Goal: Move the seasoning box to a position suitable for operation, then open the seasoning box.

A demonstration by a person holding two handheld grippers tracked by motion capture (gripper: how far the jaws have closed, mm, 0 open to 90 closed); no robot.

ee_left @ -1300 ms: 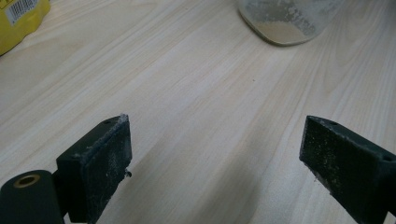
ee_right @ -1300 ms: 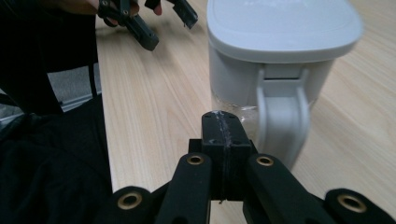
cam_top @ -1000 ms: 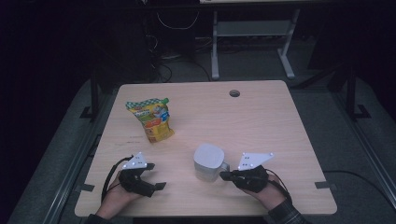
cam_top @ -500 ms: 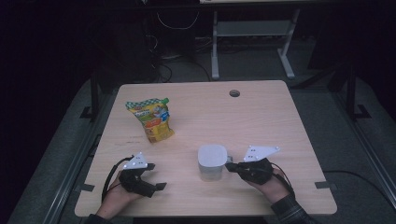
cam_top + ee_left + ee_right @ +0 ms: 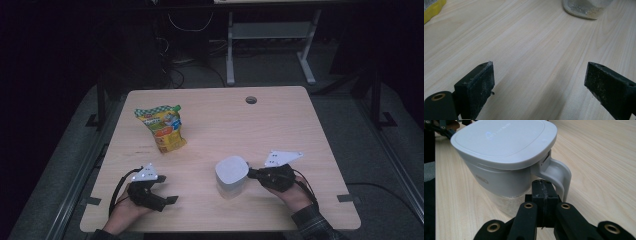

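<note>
A white lidded jug (image 5: 231,176) with a clear base stands at the front middle of the wooden table (image 5: 280,120). My right gripper (image 5: 254,174) is at its right side. In the right gripper view the jaws are shut flat together, and the gripper (image 5: 544,185) has its tips in the loop of the jug's handle (image 5: 561,173), under the lid (image 5: 504,142). My left gripper (image 5: 172,199) rests low at the front left. Its jaws stand wide open over bare wood (image 5: 539,85), with the jug's base (image 5: 586,8) farther off.
A yellow and green snack pouch (image 5: 162,129) stands upright at the left middle of the table, and its corner (image 5: 431,6) also shows in the left gripper view. A cable hole (image 5: 251,100) lies near the far edge. Dark floor and a desk frame lie beyond.
The right gripper has shifted slightly right and the jug has slid a little right with it. The left gripper has stayed still.
</note>
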